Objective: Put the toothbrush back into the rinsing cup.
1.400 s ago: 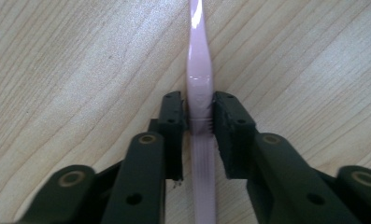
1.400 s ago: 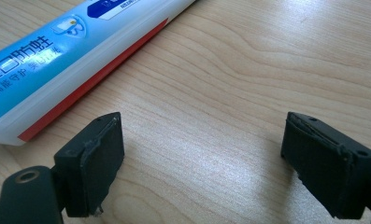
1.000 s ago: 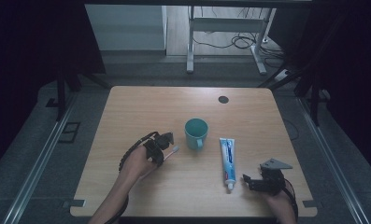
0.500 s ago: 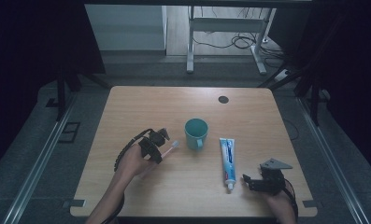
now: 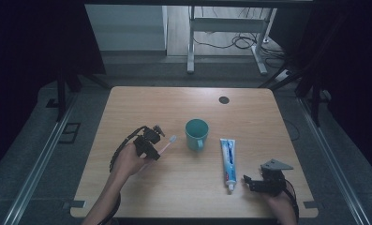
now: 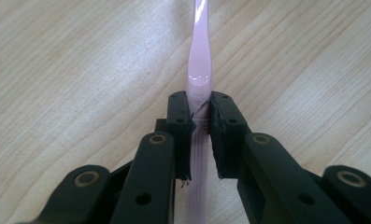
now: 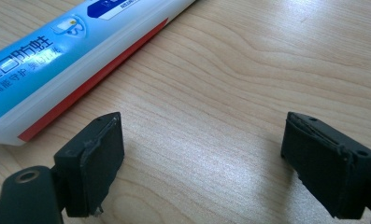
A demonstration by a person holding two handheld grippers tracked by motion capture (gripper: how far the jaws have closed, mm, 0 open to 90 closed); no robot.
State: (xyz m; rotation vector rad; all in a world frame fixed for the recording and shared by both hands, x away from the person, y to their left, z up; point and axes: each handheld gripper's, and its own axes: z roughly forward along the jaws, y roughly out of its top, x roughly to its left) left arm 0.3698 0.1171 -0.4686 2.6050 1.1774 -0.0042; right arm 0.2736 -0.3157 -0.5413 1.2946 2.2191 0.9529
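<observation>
In the left gripper view the pink toothbrush runs out of frame at the top, so its bristle end is cut off there; the high view supplies it, a pale head pointing toward the teal mug and stopping just short of it. The left gripper has its jaws pressed tight on the toothbrush handle, a detail plain in its own view, where the black pads pinch the ribbed part of the handle, but too small to make out from above. The wooden table lies below the brush.

The right gripper sits near the table's front edge, jaws spread wide with only bare wood between them. Its own view crops the toothpaste tube to one blue-and-white side with a red stripe; the high view shows the whole tube lying flat, cap toward the person, just beside that gripper.

The mug stands upright; its inside looks dark, and I cannot tell whether anything is in it.
</observation>
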